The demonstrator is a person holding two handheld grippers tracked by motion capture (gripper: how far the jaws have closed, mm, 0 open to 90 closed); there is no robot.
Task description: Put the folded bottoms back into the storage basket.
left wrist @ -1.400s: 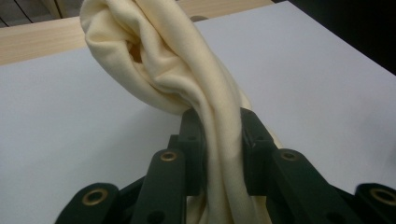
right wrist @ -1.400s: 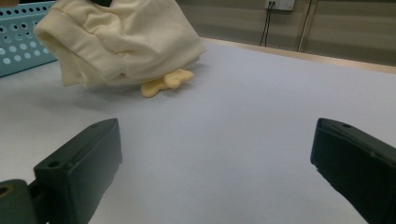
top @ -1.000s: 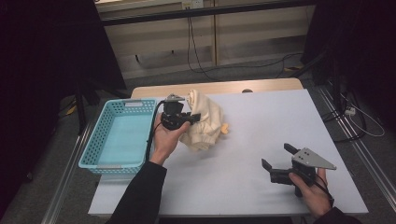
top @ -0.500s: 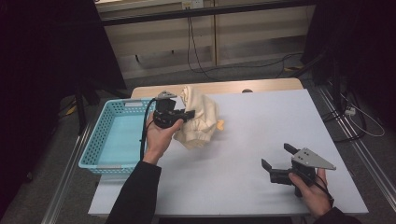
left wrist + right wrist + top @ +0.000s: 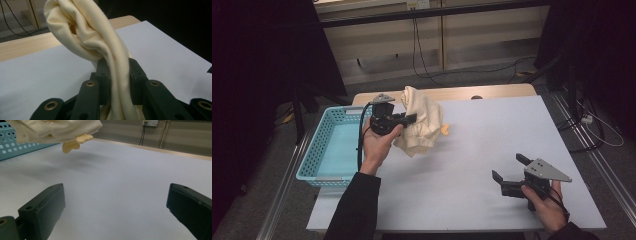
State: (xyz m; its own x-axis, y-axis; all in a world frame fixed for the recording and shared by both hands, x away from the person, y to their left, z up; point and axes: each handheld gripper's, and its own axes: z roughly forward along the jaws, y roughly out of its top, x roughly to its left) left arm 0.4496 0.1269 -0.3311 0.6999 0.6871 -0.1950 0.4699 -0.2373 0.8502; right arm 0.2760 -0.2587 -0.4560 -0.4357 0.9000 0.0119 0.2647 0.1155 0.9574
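Left gripper [image 5: 404,120] clamped on bunched cream fleece garment [image 5: 424,125], held aloft left of frame centre, beside turquoise perforated plastic basket [image 5: 314,150]; right gripper [image 5: 512,172] gaped, idle lower right on white table [image 5: 492,135]; step: carrying; next likely swing over basket, release

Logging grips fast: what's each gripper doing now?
Left gripper: shut on the cloth.
Right gripper: open, holding nothing.

Looked for any writing and came up dry: there was no readable text, label, brand, number or sign on the cream cloth [image 5: 422,122], the blue basket [image 5: 332,150] or the white surface [image 5: 472,150].
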